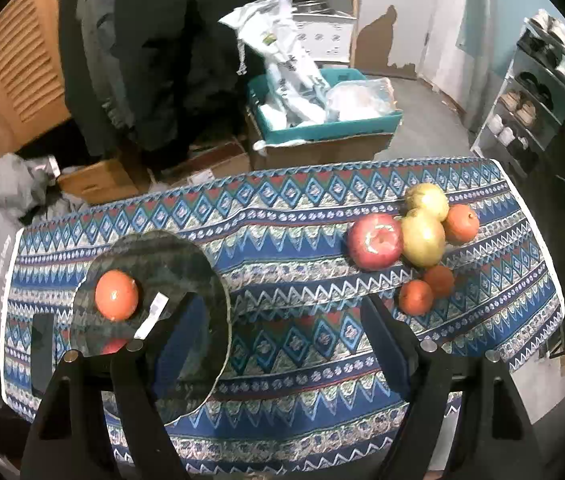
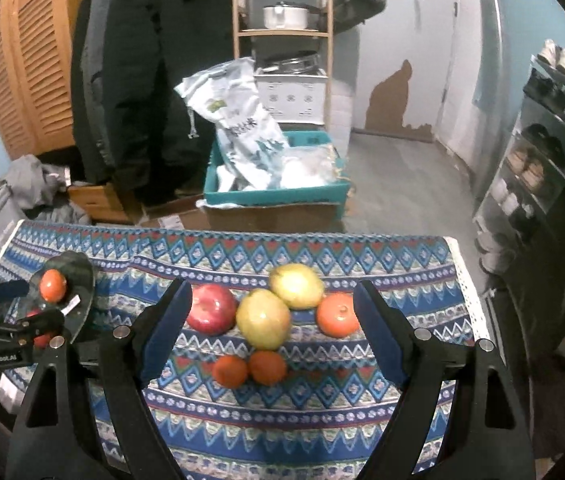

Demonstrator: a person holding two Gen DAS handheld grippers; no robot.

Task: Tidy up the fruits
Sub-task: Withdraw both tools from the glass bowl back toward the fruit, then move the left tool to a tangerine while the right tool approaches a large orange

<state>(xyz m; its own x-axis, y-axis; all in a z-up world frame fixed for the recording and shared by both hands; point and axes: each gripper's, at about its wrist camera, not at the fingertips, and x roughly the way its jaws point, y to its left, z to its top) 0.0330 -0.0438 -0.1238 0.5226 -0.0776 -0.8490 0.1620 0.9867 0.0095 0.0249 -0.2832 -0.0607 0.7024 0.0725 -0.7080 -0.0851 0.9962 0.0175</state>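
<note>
On the patterned counter (image 2: pixel 322 400), a red apple (image 2: pixel 211 309), two pears (image 2: pixel 263 318) and three oranges (image 2: pixel 337 314) cluster together. One orange (image 1: pixel 116 294) sits on the glass plate (image 1: pixel 186 264). The left claw (image 1: pixel 282 340) and right claw (image 2: pixel 272 332) are spread, pinching nothing.

Place: I read this as a lived-in home, an entry or storage corner.
Shoe rack (image 2: pixel 538 160): at my three o'clock, full of pairs.
Wooden shelf (image 2: pixel 282 32): at twelve o'clock, a cooking pot (image 2: pixel 285 16) on it.
Hanging coat (image 2: pixel 142 80): dark, at eleven o'clock beside louvred doors (image 2: pixel 30 68).
Floor: cardboard boxes, a teal crate (image 2: pixel 278 192) of bags.
Walls: pale blue, paint peeling.
Surface (image 2: pixel 282 420): patterned household cloth.
</note>
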